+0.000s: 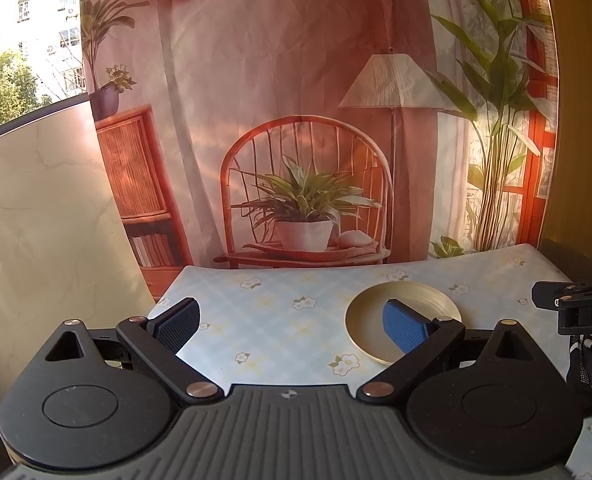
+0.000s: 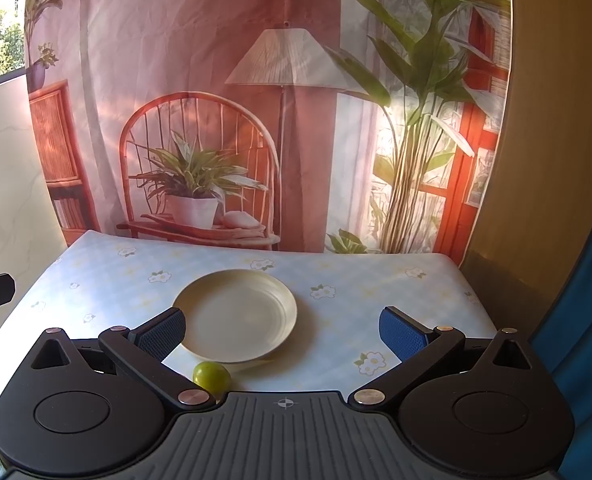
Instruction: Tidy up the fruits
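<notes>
Though nothing held yet, risky: small round green fruit (image 2: 211,376) just beside near rim of empty cream plate (image 2: 235,316), likely to roll off floral tablecloth (image 2: 336,344) if nudged by right gripper (image 2: 281,334), jaws spread. Left gripper (image 1: 291,326) likewise spread, empty; fruit visible only from right wrist.

The right claw's body hid the bottom of the green fruit (image 2: 211,376), and its left finger (image 2: 161,334) covered a bit of the plate (image 2: 235,312). In the left view, a blue pad (image 1: 404,328) hid part of that plate, and the picture's edge cut off the right claw (image 1: 584,308).
</notes>
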Demonstrator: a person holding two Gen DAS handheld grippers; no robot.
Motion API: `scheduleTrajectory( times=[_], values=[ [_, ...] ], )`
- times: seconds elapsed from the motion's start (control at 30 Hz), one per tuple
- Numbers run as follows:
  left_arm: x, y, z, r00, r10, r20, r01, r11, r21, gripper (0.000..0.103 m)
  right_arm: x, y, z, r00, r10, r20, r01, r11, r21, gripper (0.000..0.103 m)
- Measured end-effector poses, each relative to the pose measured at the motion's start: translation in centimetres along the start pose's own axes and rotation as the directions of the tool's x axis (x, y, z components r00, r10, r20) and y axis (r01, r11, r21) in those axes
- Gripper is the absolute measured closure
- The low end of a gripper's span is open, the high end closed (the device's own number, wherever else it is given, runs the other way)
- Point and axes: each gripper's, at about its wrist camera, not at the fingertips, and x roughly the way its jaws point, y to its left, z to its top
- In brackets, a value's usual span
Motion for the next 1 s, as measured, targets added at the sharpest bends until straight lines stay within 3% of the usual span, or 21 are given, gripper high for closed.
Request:
scheduleTrajectory(
  times=[1.0],
  values=[
    [-0.16, -0.03, 0.12, 1.0, 0.002, 0.002, -0.002, 1.0, -0.004, 0.004, -0.06, 0.08, -0.13, 1.0, -0.001, 0.003, 0.001, 1.0, -0.001, 0.0]
  ],
)
